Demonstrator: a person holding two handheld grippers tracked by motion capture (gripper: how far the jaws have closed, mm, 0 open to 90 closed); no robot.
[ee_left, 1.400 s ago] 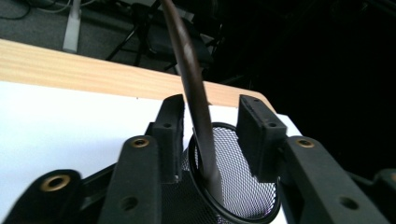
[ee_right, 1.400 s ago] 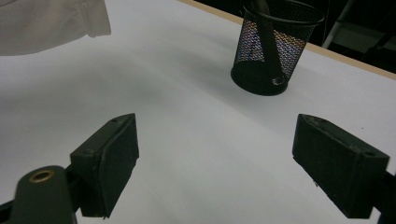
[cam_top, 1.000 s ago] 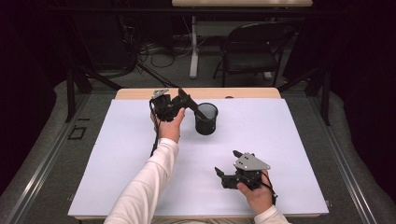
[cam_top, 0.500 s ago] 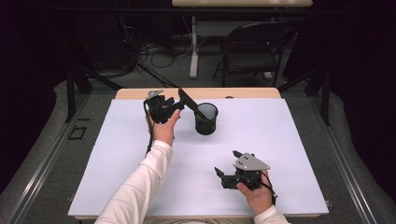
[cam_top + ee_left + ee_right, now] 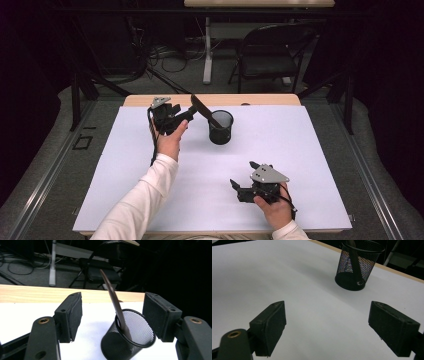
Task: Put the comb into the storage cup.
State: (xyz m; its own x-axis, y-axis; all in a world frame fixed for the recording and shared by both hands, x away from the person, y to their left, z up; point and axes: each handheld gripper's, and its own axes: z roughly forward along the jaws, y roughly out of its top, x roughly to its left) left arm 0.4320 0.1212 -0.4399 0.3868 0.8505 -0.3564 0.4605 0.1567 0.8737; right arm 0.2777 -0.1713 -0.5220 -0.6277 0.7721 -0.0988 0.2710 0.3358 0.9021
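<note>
A black mesh cup [image 5: 221, 128] stands upright at the far middle of the white sheet [image 5: 300, 150]. A dark flat stick [image 5: 202, 109] leans out of the cup toward the left. My left gripper [image 5: 184, 114] is held just left of the stick's top, open, with nothing between its pads. In the left gripper view the cup [image 5: 130, 340] and stick [image 5: 111, 293] sit beyond the open left gripper [image 5: 113, 313]. My right gripper [image 5: 243, 175] rests near the front right, open and empty. The right gripper [image 5: 332, 322] faces the cup [image 5: 358, 265] across bare sheet.
The sheet covers a wooden table whose far edge [image 5: 260, 99] shows behind the cup. A black folding chair [image 5: 272, 52] and floor cables [image 5: 160, 55] lie beyond the table. Bare sheet stretches between the two grippers.
My left gripper has drawn back a little to the left, away from the cup. The stick stays leaning in the cup. The right gripper has not moved.
</note>
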